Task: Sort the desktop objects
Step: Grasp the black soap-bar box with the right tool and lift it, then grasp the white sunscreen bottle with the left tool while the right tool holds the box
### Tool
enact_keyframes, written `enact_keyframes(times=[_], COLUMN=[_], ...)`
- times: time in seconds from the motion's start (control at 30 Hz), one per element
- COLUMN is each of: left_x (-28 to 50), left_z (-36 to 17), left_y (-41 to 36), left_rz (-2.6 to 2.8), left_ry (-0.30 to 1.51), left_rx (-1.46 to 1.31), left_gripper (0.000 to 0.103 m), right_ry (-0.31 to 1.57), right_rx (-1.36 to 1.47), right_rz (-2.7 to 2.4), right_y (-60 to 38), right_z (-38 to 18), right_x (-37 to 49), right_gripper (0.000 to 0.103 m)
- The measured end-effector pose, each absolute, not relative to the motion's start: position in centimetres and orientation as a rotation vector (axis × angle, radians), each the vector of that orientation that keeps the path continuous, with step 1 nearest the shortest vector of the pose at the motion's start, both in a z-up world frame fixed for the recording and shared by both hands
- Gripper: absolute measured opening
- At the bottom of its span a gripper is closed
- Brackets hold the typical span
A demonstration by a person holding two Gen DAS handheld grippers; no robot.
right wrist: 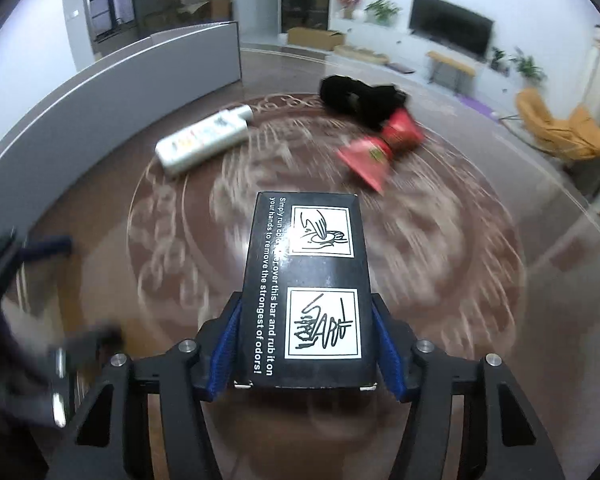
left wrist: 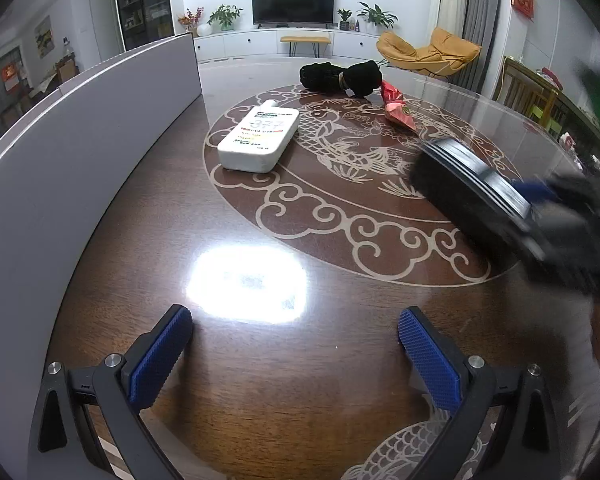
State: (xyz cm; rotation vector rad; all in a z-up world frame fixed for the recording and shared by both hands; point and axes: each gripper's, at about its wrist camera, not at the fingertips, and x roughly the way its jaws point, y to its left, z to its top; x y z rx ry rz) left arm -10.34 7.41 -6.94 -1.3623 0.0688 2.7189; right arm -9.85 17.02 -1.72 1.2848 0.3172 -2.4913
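1. Gripping a black box (right wrist: 308, 292) between the blue pads (right wrist: 225, 344) of the right gripper (right wrist: 306, 344), above a dark wooden table (right wrist: 480, 312) inlaid with a fish pattern.
2. Hovering over bare tabletop with the left gripper (left wrist: 296, 354), jaws spread wide and holding nothing.
3. Lying further back: a white bottle (left wrist: 260, 140) on its side near a grey panel (left wrist: 80, 152), a red packet (left wrist: 396, 110) just beside a black bundle (left wrist: 340, 76).
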Motion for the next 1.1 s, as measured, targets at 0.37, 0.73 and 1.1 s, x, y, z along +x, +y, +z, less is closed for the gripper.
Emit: enact_keyframes(times=[0.37, 0.73, 1.1], left_x=[-10.3, -10.3, -9.8], left_z=[-7.0, -7.0, -7.0], left_y=[7.4, 7.4, 7.5], left_rz=[2.719, 2.719, 2.704], left_ry=[0.069, 0.069, 0.082], left_rx=[-1.362, -1.363, -1.364], left_gripper=[0.103, 0.103, 0.103], right_ry=[0.266, 0.205, 0.205], right_rx=[1.357, 1.331, 1.332], right_rz=[-2.520, -2.565, -2.565], right_y=[17.6, 16.9, 16.8], right_z=[-2.6, -3.1, -3.0], right_x=[-9.5, -10.7, -10.7], right_gripper=[0.103, 0.103, 0.103])
